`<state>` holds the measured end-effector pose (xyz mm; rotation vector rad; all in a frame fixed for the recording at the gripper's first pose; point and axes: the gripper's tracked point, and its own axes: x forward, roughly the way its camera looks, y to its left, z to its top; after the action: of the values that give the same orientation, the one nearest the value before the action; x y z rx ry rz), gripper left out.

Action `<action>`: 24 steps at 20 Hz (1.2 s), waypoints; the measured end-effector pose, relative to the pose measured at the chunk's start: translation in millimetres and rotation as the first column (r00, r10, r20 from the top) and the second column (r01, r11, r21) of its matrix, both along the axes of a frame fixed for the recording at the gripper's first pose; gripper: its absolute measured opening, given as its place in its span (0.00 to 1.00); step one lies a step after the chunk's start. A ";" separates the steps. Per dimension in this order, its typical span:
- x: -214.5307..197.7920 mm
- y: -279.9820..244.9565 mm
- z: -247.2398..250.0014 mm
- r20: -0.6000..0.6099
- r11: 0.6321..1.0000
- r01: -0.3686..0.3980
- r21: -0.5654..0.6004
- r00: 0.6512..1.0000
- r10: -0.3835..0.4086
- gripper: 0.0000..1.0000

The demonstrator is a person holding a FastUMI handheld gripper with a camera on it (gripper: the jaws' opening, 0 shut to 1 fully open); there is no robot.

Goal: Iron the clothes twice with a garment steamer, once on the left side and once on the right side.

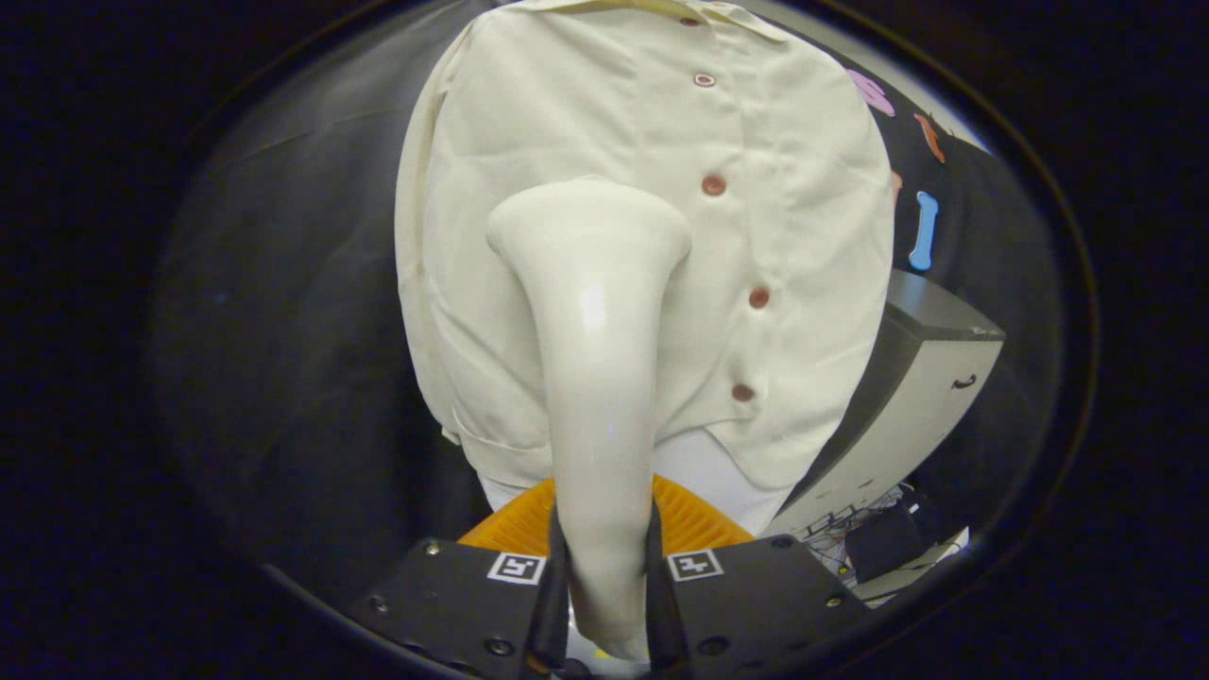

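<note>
A cream short-sleeved shirt [586, 123] with reddish-brown buttons hangs upright against the black booth wall, beyond the fingers. A glossy cream garment steamer [595, 312] rises from between my fingers, its flared head over the shirt's middle, left of the button row. My gripper [604, 548] is shut on the steamer's handle, one finger pressing on each side. Whether the steamer head touches the fabric cannot be told. A white garment [704, 472] shows under the shirt's hem.
A grey-and-white cabinet [930, 378] with a small dark handle stands to the right of the shirt. Loose cables and a dark box [883, 538] lie at its foot. Black cloth covers the wall left of the shirt.
</note>
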<state>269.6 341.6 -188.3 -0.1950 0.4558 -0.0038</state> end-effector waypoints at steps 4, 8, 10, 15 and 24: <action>-7.2 -4.9 -40.1 -0.083 1.000 0.001 -0.017 0.997 -0.002 0.33; -17.9 -11.0 -78.9 -0.176 1.000 -0.002 -0.013 0.984 0.000 0.33; -22.8 -14.0 -91.1 -0.202 1.000 -0.005 -0.015 0.979 0.002 0.33; -34.1 -21.3 -99.9 -0.232 1.000 -0.021 -0.008 0.972 0.018 0.33; -64.7 -44.3 -51.9 -0.205 0.996 -0.078 0.044 0.975 0.085 0.33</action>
<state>204.9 297.3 -240.2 -0.1791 0.6545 0.1059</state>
